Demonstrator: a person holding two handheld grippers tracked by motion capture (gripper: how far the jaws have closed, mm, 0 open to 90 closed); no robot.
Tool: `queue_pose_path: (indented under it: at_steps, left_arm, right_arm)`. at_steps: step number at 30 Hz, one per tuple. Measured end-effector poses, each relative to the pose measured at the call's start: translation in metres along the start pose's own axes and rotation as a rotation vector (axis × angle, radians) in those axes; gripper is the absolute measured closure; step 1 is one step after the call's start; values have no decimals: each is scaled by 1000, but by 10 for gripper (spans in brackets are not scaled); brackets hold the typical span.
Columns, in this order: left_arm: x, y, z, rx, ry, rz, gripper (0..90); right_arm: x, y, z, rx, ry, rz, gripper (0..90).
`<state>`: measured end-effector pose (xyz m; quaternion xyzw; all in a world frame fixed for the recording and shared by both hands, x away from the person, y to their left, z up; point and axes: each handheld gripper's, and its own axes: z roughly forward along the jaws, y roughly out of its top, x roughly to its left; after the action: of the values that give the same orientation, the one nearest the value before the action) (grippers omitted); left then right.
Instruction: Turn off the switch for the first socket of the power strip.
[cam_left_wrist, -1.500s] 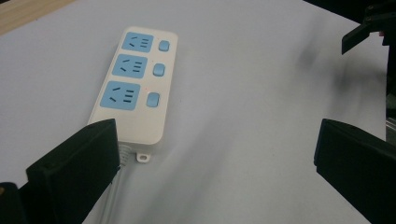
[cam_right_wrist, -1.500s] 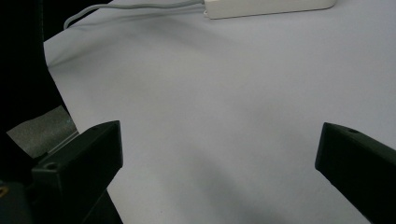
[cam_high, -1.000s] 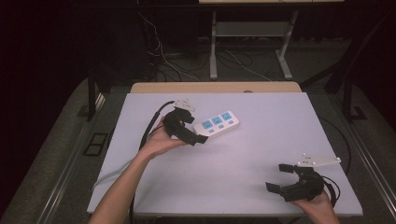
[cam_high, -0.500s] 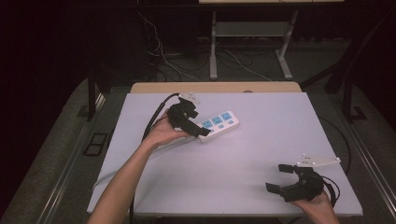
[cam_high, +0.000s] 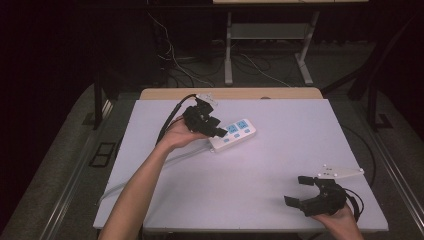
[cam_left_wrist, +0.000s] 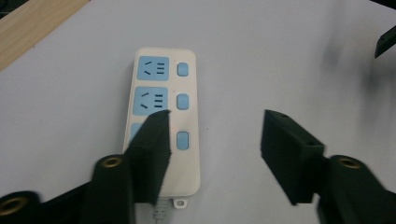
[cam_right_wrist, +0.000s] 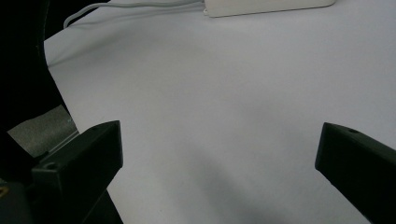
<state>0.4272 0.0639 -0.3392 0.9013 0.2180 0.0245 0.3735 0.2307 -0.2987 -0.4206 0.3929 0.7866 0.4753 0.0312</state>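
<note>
A white power strip (cam_high: 236, 131) with blue sockets lies on the pale table (cam_high: 280, 160), left of centre toward the far side. My left gripper (cam_high: 216, 127) hovers over the strip's near-left end. In the left gripper view the strip (cam_left_wrist: 163, 88) runs away from me. One jaw of my left gripper (cam_left_wrist: 215, 135) covers its nearest socket and the other stands over bare table. These jaws have just been closing, and the pads press on nothing. My right gripper (cam_high: 296, 191) rests open near the table's front right corner, with nothing but table between its jaws (cam_right_wrist: 219, 149).
The strip's white cable (cam_high: 175, 157) trails toward the table's front left edge. A wooden board (cam_high: 230, 93) borders the far edge. Beyond it are a metal stand and loose floor cables (cam_high: 250, 62). The person's left forearm (cam_high: 145, 185) crosses the table's left half.
My left gripper has moved right and slightly away from the person, onto the power strip, and its jaws have narrowed. The right gripper has stayed put.
</note>
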Motion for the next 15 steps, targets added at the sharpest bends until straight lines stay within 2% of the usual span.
queue_pose_path:
  at_steps: [4,10,15]
  left_arm:
    - [3,3,3,-1,16,-3,617]
    - [6,3,10,11,-1,3,885]
    - [8,2,20,33,6,11,894]
  right_arm:
    - [0,0,0,-1,0,-1,5]
    - [0,0,0,1,-1,-2,5]
    - [0,1,0,0,-2,-3,5]
